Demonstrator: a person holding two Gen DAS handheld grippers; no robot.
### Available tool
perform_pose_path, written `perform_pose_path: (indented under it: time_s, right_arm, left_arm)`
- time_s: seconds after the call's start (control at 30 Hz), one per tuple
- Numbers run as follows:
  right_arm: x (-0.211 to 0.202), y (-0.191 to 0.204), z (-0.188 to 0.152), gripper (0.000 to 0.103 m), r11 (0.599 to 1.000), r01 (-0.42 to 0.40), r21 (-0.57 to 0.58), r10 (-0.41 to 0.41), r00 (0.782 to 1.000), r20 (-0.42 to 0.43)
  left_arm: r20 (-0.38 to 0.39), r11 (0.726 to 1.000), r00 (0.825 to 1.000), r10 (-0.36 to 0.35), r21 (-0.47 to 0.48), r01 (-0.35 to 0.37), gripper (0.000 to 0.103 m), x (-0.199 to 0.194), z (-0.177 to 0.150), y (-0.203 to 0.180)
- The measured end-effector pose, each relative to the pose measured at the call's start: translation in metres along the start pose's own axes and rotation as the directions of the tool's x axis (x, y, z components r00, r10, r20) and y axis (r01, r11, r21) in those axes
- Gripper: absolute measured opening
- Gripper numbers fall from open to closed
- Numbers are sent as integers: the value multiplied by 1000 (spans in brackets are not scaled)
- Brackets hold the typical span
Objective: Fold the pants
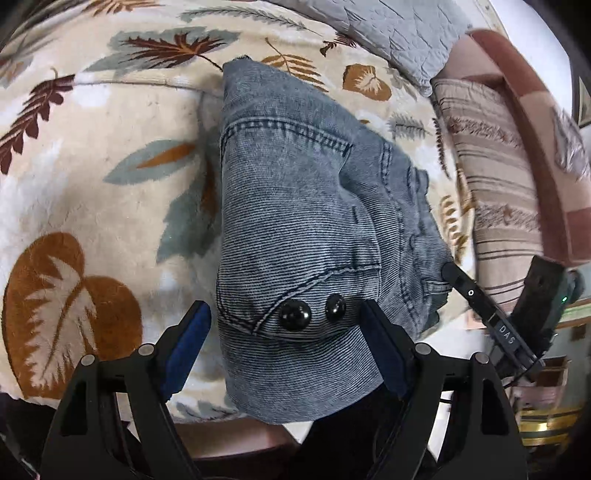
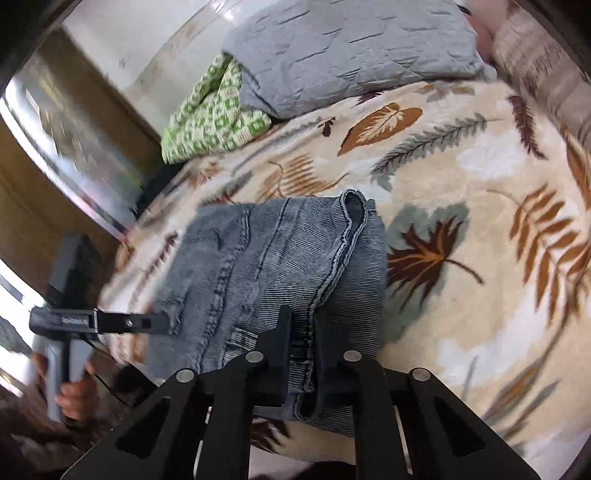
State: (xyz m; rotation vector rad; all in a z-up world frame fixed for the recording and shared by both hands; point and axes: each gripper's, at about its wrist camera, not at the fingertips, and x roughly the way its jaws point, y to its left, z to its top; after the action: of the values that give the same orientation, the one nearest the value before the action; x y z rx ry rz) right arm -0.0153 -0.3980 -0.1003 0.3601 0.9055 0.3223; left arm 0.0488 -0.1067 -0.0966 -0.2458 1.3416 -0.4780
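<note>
Right now the left gripper (image 1: 284,332) stands spread wide, its blue pads either side of the folded pants (image 1: 306,229) without pinching them. Meanwhile the right gripper (image 2: 301,328) is clamped on the denim edge — pants lying on the leaf-patterned blanket (image 2: 480,206), near a grey pillow (image 2: 351,48).

Folded grey-blue jeans (image 1: 295,206) are seen lying on a leaf-patterned blanket (image 1: 92,177), with two black round buttons (image 1: 312,312) shown near their nearer edge. The left hand-held gripper (image 1: 284,332) is held with its blue-padded fingers (image 1: 184,343) spread wide on either side of that edge. The right hand-held gripper (image 1: 452,273) is seen at the jeans' right edge. A grey quilted pillow (image 1: 399,33) and a striped cushion (image 1: 495,177) are visible beyond.
</note>
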Motion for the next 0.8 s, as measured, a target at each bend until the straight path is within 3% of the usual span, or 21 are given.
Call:
perform_pose_path:
  time_s: [0.1, 0.3, 0.53, 0.8]
  right_arm:
    - [10, -9, -7, 10, 999, 32, -7, -32, 999, -31]
    - [27, -28, -20, 12, 999, 10, 46, -8, 999, -46]
    - [31, -34, -25, 12, 997, -22, 72, 24, 999, -25]
    - [29, -31, -24, 15, 995, 3, 100, 0, 1000, -30]
  left_arm:
    - [-8, 1000, 1000, 7, -3, -7, 83, 7, 0, 4]
    - [-17, 1000, 1000, 5, -8, -5, 87, 18, 1, 10]
    - [8, 999, 1000, 24, 32, -24, 93, 22, 2, 7]
    - [11, 999, 999, 30, 28, -31, 93, 20, 1, 6]
